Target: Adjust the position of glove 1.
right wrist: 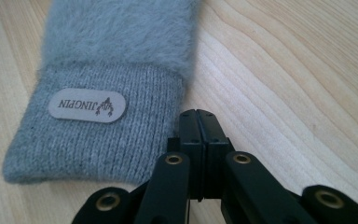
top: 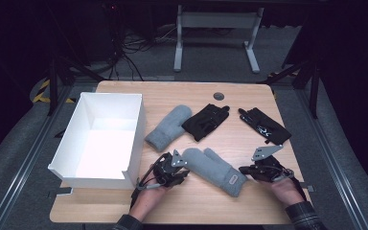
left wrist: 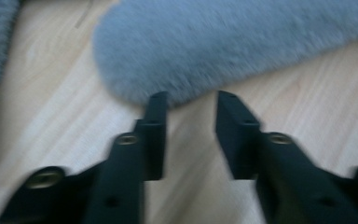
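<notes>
The left hand-held gripper [top: 181,168] hovers with jaws parted; the right hand-held gripper [top: 245,169] has its jaws pressed together, empty.

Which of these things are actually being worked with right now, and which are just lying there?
In hand: near grey mitten, left claw open at its tip, right claw shut beside its cuff.

Lying about: far grey mitten, two black gloves, white box.

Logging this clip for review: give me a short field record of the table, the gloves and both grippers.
table: wooden
box: white, open-topped, on the table's left
near mitten: grey, between both grippers
far mitten: grey, beside the box
black gloves: two, at the far right
left gripper: open, at the near mitten's tip
right gripper: shut, empty, beside its cuff
</notes>
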{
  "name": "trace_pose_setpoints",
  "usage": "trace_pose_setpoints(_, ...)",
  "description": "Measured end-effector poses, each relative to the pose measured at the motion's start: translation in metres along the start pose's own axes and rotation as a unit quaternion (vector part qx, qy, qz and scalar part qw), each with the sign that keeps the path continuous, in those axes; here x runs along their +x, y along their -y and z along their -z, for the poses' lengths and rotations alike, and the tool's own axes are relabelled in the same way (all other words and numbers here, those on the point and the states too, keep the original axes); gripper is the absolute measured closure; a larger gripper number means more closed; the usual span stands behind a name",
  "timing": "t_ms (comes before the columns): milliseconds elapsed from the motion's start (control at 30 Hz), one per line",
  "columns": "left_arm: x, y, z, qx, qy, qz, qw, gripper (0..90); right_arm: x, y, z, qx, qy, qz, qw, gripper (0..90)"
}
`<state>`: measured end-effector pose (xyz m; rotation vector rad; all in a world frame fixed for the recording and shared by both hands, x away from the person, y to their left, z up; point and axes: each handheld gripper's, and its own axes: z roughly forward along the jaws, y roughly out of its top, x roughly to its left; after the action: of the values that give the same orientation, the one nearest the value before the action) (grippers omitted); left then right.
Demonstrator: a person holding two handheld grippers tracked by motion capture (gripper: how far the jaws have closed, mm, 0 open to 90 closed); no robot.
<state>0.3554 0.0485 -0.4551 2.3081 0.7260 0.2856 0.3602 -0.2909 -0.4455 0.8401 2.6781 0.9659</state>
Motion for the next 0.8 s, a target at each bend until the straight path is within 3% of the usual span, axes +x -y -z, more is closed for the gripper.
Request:
trace_pose_setpoints(67,0.001,-0.003,-0.001,0.003,0.004,0.001,1.0,84.5,0.0,0.001,0.001,0.0,-0.002,-0.002,1.0,90.0)
trace_pose_setpoints(100,0.002,-0.006,-0.004,0.008,0.005,0.003,1.0,84.5,0.0,0.001,0.001,-0.001,-0.004,-0.004,1.0,90.0)
trace_pose_setpoints(133,0.003,-0.008,-0.006,0.01,0.008,0.006,0.9999,90.0,0.0,0.002,0.001,0.001,-0.005,-0.005,1.0,90.0)
trace_pose_setpoints(333,0.007,-0.016,-0.015,0.026,0.014,0.015,0.9995,90.0,0.003,0.0,-0.004,0.003,-0.025,0.001,0.9997,90.0)
trace_pose_setpoints(567,0.012,-0.022,-0.022,0.02,0.024,0.031,0.999,90.0,0.012,-0.006,-0.012,0.009,-0.048,0.015,0.9987,90.0)
trace_pose_setpoints(800,0.015,-0.033,-0.028,0.014,0.025,0.033,0.999,90.0,0.023,-0.016,-0.023,0.009,-0.07,0.033,0.9969,90.0)
